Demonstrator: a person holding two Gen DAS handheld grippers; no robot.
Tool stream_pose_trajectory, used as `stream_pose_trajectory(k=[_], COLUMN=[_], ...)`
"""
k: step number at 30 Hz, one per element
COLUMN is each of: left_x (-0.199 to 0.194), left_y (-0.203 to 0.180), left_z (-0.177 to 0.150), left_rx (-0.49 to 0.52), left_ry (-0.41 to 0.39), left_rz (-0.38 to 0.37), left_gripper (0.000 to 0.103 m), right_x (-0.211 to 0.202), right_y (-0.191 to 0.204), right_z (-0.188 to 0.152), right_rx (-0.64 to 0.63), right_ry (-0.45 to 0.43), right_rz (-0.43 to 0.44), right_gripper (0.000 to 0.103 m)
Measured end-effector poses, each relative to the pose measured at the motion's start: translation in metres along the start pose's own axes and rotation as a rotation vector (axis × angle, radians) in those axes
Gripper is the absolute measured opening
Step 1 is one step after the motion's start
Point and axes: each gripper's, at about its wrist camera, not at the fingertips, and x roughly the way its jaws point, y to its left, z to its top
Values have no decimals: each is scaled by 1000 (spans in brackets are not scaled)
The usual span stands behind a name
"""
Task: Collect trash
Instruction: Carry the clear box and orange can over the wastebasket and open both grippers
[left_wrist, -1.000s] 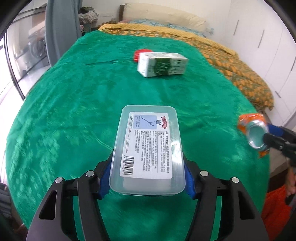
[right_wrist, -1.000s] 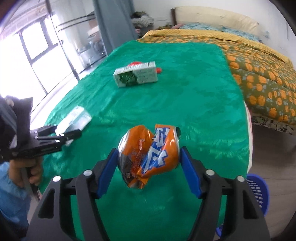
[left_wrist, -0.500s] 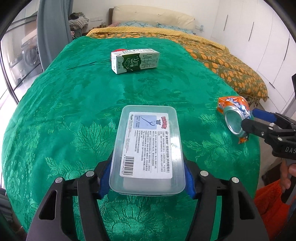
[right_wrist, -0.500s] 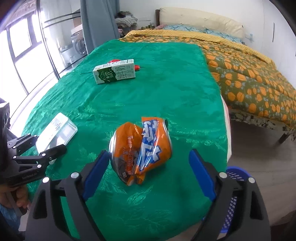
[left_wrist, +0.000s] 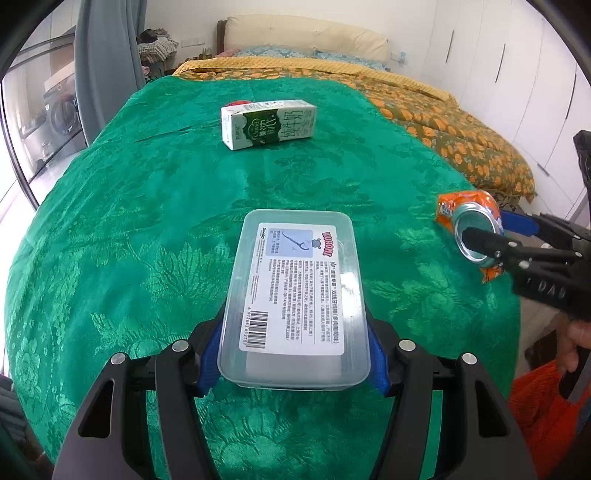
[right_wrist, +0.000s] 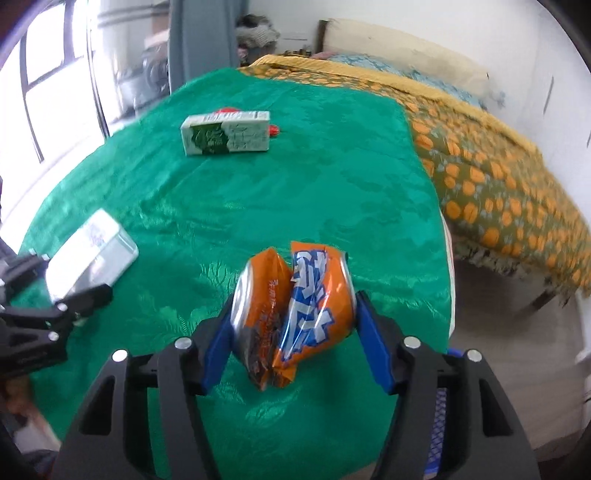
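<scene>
A clear plastic box (left_wrist: 295, 280) with a white printed label sits between the blue pads of my left gripper (left_wrist: 294, 356), which is shut on it above the green tablecloth (left_wrist: 147, 203). A crushed orange soda can (right_wrist: 295, 295) is in my right gripper (right_wrist: 293, 326); its jaws are closing and both pads press on the can's sides. In the left wrist view that can (left_wrist: 467, 212) shows at the table's right edge. A green-and-white milk carton (left_wrist: 269, 123) lies on its side farther back, with a small red object (left_wrist: 240, 104) behind it.
A bed with an orange-patterned cover (left_wrist: 443, 122) runs along the far right of the table. A blue slotted basket (right_wrist: 439, 424) stands on the floor below the table's right edge. A window and a grey curtain (left_wrist: 107, 55) are at the left.
The right jaws spread wide apart from the can, then came back onto it. The left gripper shifted with its box in the first half second, then stayed still.
</scene>
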Motion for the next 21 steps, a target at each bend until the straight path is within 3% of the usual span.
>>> stream_pose_trajectory(k=[6,12,16,21], left_x=[-9,-2,6,18], left_y=[-21,-72,-115,-187], left_z=[7,16,21,31], left_rx=[4,40,86,157], left_ry=[-16,13,40,82], left_rz=[-87,-182,-236,-331], left_gripper=[61,61,61,61], right_x=[-22,-46,-65,-74], right_y=[-30,-82,-126,-197], right_z=[-4,-14,-27,-57], right_rx=[129,284,362,471], right_ry=[-11,-40,-70,-71], right_rz=[141,223,214,105], right_gripper=[59,59,59,59])
